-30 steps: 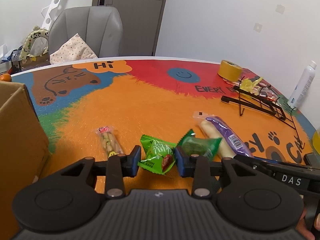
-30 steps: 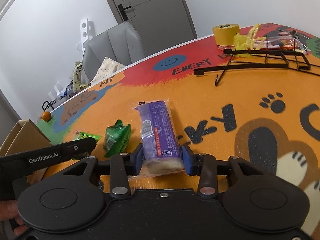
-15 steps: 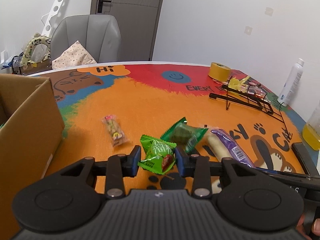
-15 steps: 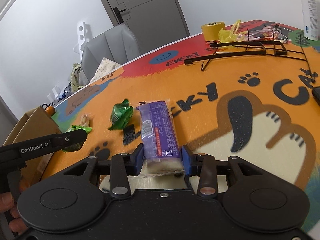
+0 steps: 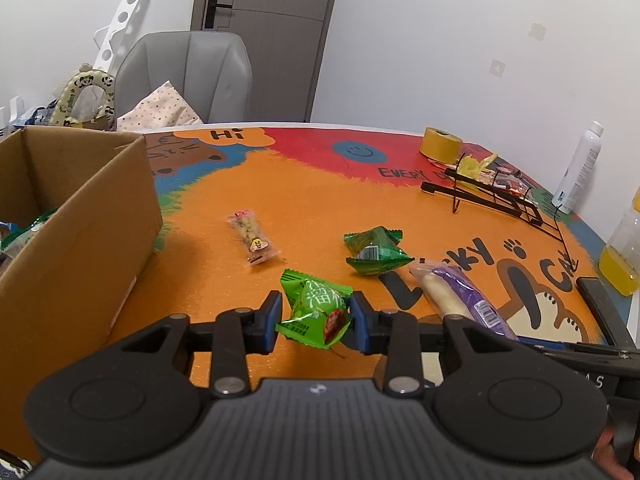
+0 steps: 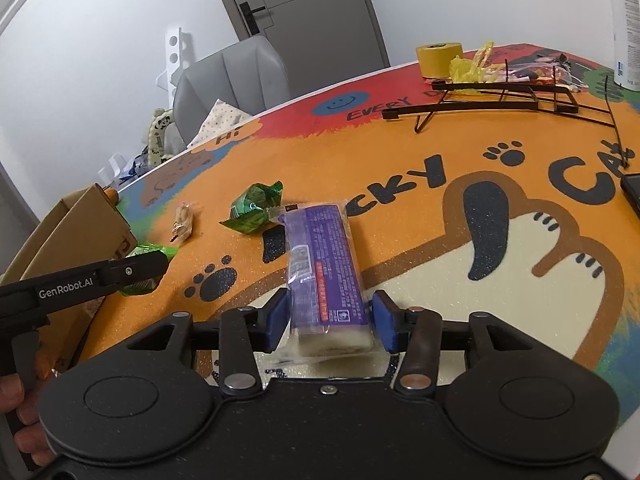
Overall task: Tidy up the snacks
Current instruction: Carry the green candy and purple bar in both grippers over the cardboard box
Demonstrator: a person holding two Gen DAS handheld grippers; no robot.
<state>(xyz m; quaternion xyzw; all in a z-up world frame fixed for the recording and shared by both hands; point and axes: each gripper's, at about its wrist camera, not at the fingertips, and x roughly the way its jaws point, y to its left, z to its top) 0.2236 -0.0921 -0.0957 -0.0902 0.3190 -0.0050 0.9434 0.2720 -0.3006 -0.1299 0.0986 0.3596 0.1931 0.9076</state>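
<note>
My left gripper (image 5: 316, 318) is shut on a bright green snack packet (image 5: 318, 310) and holds it above the table, just right of an open cardboard box (image 5: 76, 224). My right gripper (image 6: 330, 320) is shut on a long purple-wrapped roll (image 6: 324, 276), also lifted; the roll also shows in the left wrist view (image 5: 460, 300). A dark green packet (image 5: 376, 250) and a clear nut bar (image 5: 252, 236) lie on the orange mat. The box holds some snacks at its left.
A black wire rack (image 5: 500, 196) with small packets, a yellow tape roll (image 5: 440, 150), a white bottle (image 5: 576, 176) and a bottle of yellow liquid (image 5: 620, 256) stand at the right. A grey chair (image 5: 188, 80) is behind the table.
Both grippers have risen and drawn back with their snacks. The left one has moved left, so the cardboard box now fills more of its view.
</note>
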